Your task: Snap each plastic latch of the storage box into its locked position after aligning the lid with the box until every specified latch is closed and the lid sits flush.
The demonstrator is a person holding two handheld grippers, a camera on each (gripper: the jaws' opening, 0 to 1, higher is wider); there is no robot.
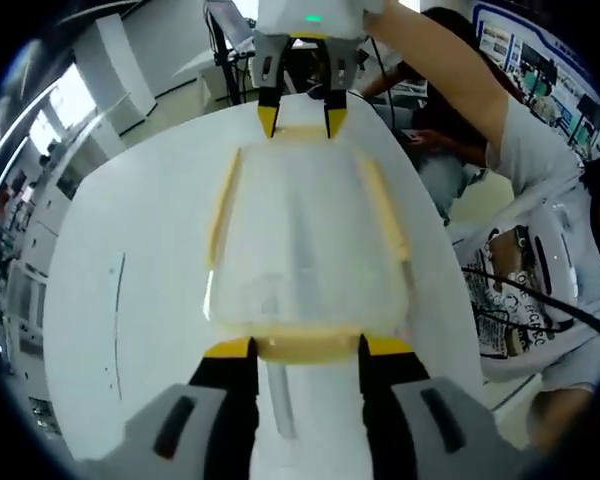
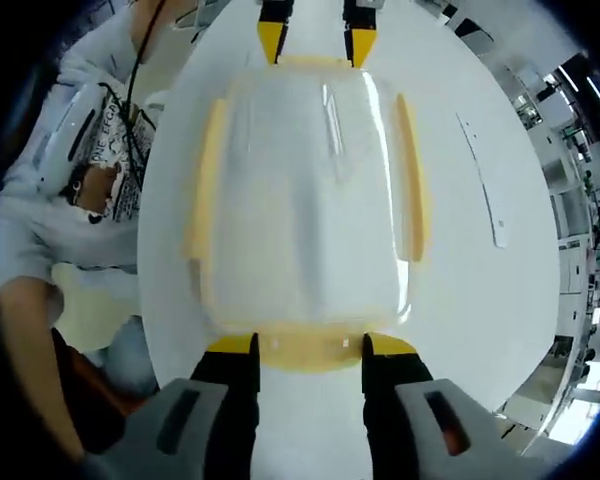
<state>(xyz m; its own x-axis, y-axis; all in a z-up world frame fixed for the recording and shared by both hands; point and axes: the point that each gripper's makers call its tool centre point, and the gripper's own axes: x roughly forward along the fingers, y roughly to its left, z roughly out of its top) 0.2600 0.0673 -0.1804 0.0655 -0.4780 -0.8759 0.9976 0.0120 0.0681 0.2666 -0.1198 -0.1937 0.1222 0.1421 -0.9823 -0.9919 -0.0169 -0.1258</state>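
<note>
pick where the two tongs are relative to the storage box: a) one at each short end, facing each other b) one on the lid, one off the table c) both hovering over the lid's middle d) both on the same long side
a: the left tongs straddle the yellow end latch of the storage box, while the right tongs sit at the opposite end, facing them.

Clear lid (image 1: 300, 255), yellow latches (image 1: 305, 346), white table (image 1: 140, 300)

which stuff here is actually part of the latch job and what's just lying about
Part of the job:
- clear plastic storage box with lid
- yellow plastic latches, near end, long sides
- left claw, right claw, each straddling an end latch

Lying about:
- thin pale strip on the white round table
- black cables
</note>
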